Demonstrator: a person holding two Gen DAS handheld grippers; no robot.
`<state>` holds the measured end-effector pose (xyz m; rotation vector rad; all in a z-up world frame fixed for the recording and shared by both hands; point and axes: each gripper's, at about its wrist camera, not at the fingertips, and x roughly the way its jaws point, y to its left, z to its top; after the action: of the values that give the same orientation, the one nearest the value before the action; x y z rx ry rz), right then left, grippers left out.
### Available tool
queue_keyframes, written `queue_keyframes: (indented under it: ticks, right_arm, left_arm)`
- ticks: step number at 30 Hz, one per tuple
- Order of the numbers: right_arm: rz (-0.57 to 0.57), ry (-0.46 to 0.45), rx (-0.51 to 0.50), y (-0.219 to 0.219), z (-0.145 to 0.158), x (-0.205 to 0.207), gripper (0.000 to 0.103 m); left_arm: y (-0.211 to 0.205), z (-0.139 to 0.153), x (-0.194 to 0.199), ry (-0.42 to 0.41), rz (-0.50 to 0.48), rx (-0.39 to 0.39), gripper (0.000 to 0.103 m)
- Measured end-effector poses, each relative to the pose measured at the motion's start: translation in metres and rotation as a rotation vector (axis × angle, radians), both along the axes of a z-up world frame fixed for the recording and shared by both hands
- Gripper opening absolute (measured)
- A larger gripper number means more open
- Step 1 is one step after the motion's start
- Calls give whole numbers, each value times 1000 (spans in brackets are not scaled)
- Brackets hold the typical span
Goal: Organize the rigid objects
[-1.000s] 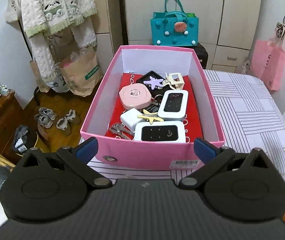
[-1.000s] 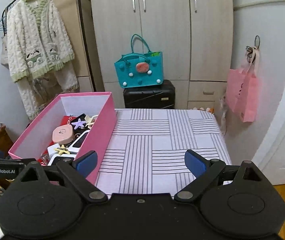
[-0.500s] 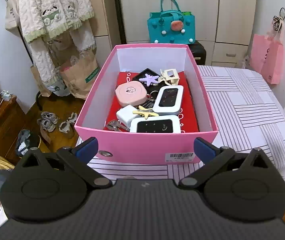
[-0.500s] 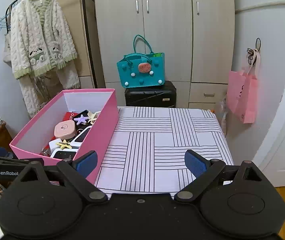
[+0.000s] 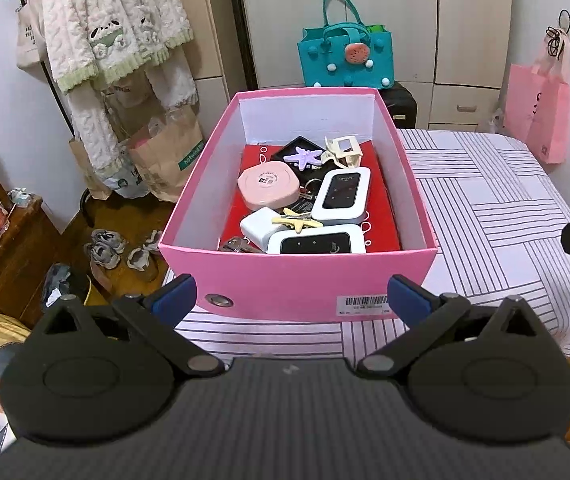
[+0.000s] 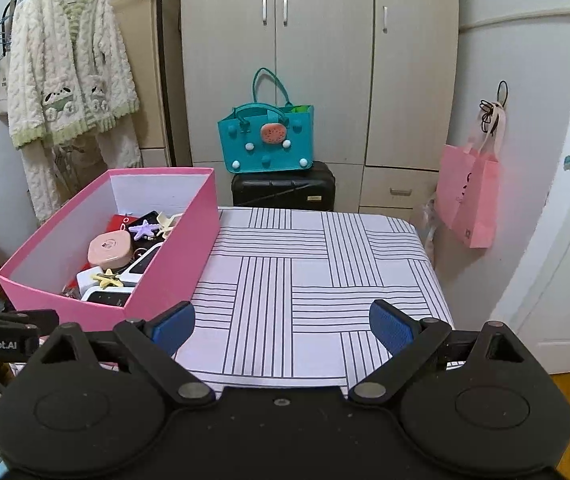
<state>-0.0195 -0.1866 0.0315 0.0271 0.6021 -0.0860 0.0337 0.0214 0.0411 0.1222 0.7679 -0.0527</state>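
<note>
the left gripper (image 5: 291, 300) hangs just in front of the near wall of the pink box (image 5: 297, 280), its blue-padded fingers (image 5: 173, 296) spread wide and holding nothing. the right gripper (image 6: 281, 326) hovers over the striped tablecloth (image 6: 325, 280) to the right of the box, likewise released, with nothing between its fingers.

the box sits at the left edge of the table, a barcode label on its near wall. inside, on a red sheet (image 5: 381, 204), lie the things to be sorted. nearest the front wall is a white pocket router (image 5: 317, 243) with a black face, lying crosswise. a second white router (image 5: 341, 197) lies behind it, pointing toward the back. left of the front router is a white charger block (image 5: 260, 225), and a yellow starfish clip (image 5: 299, 219) rests across the charger and the routers. a bunch of keys (image 5: 237, 245) lies in the front left corner, partly hidden by the wall. a pink rounded case (image 5: 269, 185) sits left of centre. behind it a purple starfish (image 5: 305, 157) lies on a black square item (image 5: 291, 152), and a cream hair claw (image 5: 343, 150) lies just to its right.

beyond the table a teal bag (image 6: 267, 142) stands on a black suitcase (image 6: 283, 187) in front of a wardrobe (image 6: 317, 60). a pink paper bag (image 6: 469, 196) hangs on the right, and a cream cardigan (image 6: 67, 72) hangs on the left.
</note>
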Motion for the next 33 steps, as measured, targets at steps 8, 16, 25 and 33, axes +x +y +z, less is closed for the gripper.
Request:
queue_keyframes:
  ticks: [8, 16, 25, 33]
  right_arm:
    - [-17, 17, -3, -6, -4, 0, 96]
    - [-23, 24, -3, -8, -8, 1, 96]
    - [-32, 21, -14, -10, -7, 1, 96]
    - [-48, 32, -17, -12, -11, 0, 96]
  left_arm:
    - [-1, -4, 2, 13, 2, -5, 103]
    - [-5, -8, 4, 15, -2, 9, 103]
    - [-5, -11, 8, 35, 3, 11, 103]
    - [-6, -10, 5, 30, -10, 19, 103]
